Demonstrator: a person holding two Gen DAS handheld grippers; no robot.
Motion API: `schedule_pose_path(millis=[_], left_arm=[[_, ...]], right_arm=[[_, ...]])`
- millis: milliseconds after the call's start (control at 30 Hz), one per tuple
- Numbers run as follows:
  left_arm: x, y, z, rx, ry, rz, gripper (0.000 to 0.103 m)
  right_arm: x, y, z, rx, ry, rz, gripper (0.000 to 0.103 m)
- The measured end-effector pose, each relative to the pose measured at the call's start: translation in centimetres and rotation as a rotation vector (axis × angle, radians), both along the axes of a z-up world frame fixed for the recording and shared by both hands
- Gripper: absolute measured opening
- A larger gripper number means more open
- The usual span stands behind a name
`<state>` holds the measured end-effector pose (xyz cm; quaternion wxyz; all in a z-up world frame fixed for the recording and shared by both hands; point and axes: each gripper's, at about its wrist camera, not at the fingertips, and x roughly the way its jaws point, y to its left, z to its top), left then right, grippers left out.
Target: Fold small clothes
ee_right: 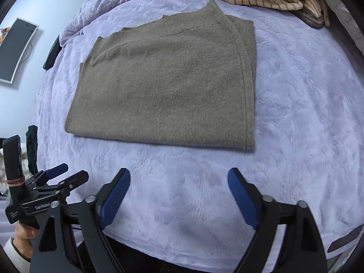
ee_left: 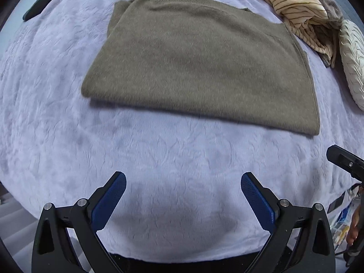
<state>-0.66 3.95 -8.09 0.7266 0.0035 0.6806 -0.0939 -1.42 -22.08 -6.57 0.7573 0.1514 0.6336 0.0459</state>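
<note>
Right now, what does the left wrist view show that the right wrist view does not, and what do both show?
Only the left wrist view shows the white cable-knit cushion at the right edge, and the left gripper from behind, open over bare blanket. Only the right wrist view shows the dark wall panel at the left, and the right gripper, also open and empty. Both show the folded olive sweater lying flat on the lavender blanket, and the striped cream garment crumpled beyond it.
</note>
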Motion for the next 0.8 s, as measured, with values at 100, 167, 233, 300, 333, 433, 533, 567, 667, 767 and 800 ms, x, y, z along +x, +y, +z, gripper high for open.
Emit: schedule_pose_path(millis=[100,167,233,300,333,433,533,567,667,767,800], left_arm=[[-1.0,0.4,0.2,-0.032,0.025,0.013,0.101],[-1.7,0.5,0.6,-0.030,0.026,0.018,0.101],[-2.3,0.4,1.0,-0.027,0.028,0.031,0.101],[-2.3,0.0,1.4,-0.035,0.024,0.040,0.101],[-2.5,-0.2,1.8,-0.036,0.015,0.042,0.101],[-2.8,-0.4,2.8,-0.035,-0.002,0.042,0.101],[-3.0,-0.4,3.2,-0.032,-0.005,0.042,0.101],[-3.1,-0.5,3.2,-0.030,-0.006,0.045,0.101],[-3.2,0.3,3.3,-0.028,-0.006,0.063,0.101],[-3.3,1.3,3.4,-0.043,-0.007,0.091,0.101],[-3.2,1.6,3.4,-0.047,-0.009,0.098,0.101]], right_arm=[[-1.0,0.3,0.2,-0.016,0.003,0.014,0.092],[-1.6,0.3,0.1,-0.012,0.023,0.019,0.092],[-2.0,0.2,-0.2,-0.006,0.047,0.015,0.092],[-2.5,0.0,-0.4,-0.012,0.065,-0.005,0.092],[-2.7,-0.2,-0.5,-0.012,0.072,-0.018,0.092],[-3.3,-0.7,-0.9,0.015,0.096,-0.053,0.092],[-3.4,-0.7,-1.3,0.022,0.104,-0.052,0.092],[-3.4,-0.7,-1.3,0.021,0.102,-0.044,0.092],[-3.3,-0.1,-1.3,0.020,0.104,-0.026,0.092],[-3.2,0.8,-1.2,0.020,0.102,-0.020,0.092],[-3.2,1.0,-1.1,0.019,0.099,-0.020,0.092]])
